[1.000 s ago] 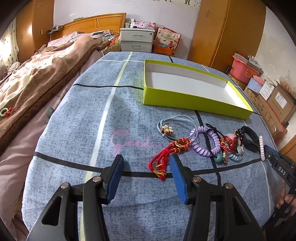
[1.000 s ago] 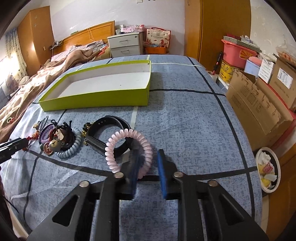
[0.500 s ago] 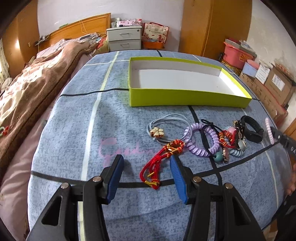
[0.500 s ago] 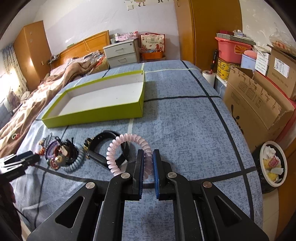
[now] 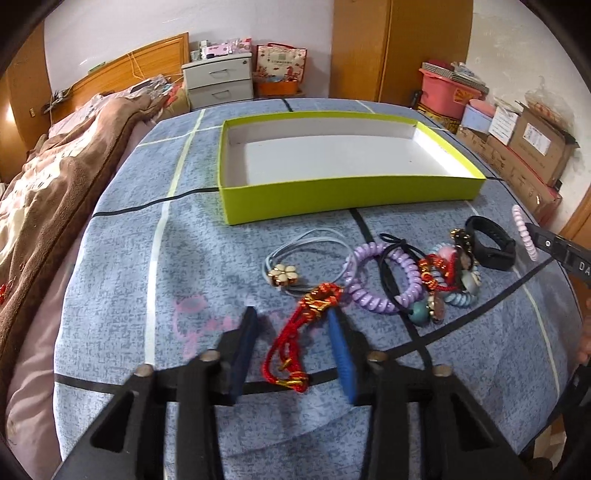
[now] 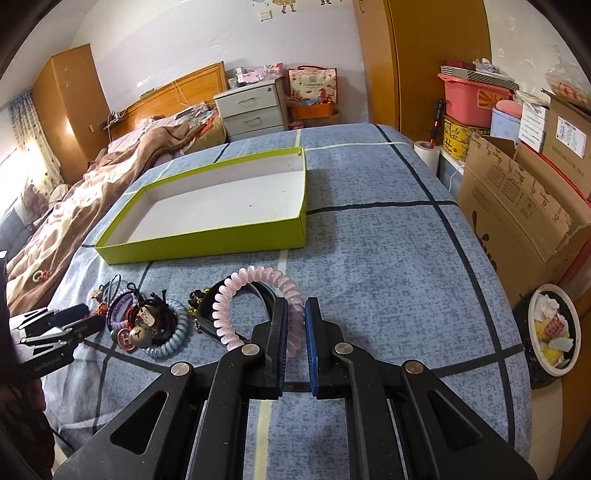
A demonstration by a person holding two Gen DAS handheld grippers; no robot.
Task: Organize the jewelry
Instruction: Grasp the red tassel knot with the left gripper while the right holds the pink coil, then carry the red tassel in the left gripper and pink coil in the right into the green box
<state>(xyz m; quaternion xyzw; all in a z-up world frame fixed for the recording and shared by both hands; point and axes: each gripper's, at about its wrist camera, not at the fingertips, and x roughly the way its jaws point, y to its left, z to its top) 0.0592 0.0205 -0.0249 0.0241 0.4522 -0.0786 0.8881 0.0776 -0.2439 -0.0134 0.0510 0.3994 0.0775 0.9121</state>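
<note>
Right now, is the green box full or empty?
Empty: the green box shows only its bare white floor; all the jewelry lies outside on the bedspread.

A bedroom with pale walls [image 6: 177,33], a wooden headboard [image 6: 177,92] and a grey drawer cabinet [image 6: 251,110] far, orange wardrobes [image 6: 424,62], cardboard boxes [image 6: 517,206] at the right.

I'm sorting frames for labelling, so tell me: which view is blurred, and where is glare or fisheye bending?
Left wrist view: left gripper fingers smeared by motion, jaws closing around the red cord bracelet; green cardboard box edge bows. Right wrist view: sharp; right gripper clamps the pink spiral hair tie; window glare far left.
</note>
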